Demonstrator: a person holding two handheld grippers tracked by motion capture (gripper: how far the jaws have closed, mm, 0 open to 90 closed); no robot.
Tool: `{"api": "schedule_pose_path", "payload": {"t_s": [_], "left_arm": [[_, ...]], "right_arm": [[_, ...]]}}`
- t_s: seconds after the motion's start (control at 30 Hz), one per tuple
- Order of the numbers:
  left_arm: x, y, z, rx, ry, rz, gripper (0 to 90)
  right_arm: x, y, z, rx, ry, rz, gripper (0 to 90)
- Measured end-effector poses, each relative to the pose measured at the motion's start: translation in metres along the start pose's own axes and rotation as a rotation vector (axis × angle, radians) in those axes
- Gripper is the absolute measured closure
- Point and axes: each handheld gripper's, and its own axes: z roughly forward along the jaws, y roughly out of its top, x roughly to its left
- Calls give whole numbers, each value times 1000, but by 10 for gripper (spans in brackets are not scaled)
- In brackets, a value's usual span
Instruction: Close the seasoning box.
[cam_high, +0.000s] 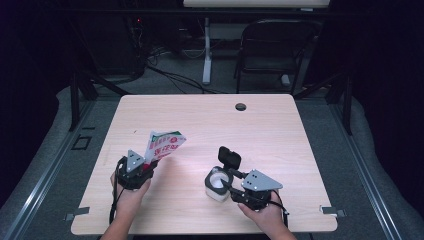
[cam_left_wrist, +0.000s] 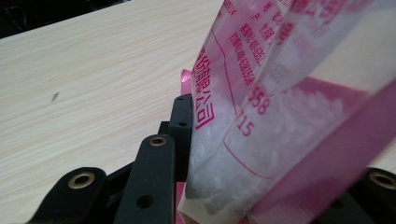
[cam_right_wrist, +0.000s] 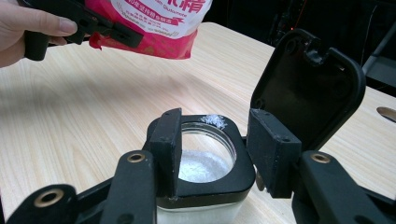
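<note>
A white and pink bag (cam_high: 163, 144) of white crystals is lifted off the table at the front left, tilted up and to the right. My left gripper (cam_high: 148, 165) is shut on its lower end, and in the left gripper view the bag (cam_left_wrist: 261, 107) sits between the black fingers (cam_left_wrist: 181, 123). A small glass jar (cam_high: 216, 184) with a black collar stands front centre, its black flip lid (cam_high: 229, 157) open. My right gripper (cam_high: 226, 187) is shut on the collar. Inside the jar (cam_right_wrist: 201, 165) lie white crystals, with a few on the rim. Beyond it hangs the bag (cam_right_wrist: 159, 23).
The light wooden table (cam_high: 210, 125) has a cable hole (cam_high: 241, 106) near its far edge. A black chair (cam_high: 272, 47) and a white desk leg (cam_high: 206, 50) stand on the floor behind it. A hand (cam_right_wrist: 25, 30) holds the left gripper.
</note>
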Motion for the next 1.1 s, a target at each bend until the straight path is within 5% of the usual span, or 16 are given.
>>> {"api": "schedule_pose_path", "payload": {"t_s": [0.4,0.73,1.1], "left_arm": [[27,-10,-3,22,113,-80,719],[39,-17,-4,51,185,-96,719],[40,-27,8,137,276,-27,717]], "right_arm": [[-1,0,0,-1,-3,1,553],[0,0,0,0,-3,-1,549],[-1,-1,0,0,-3,2,547]]}}
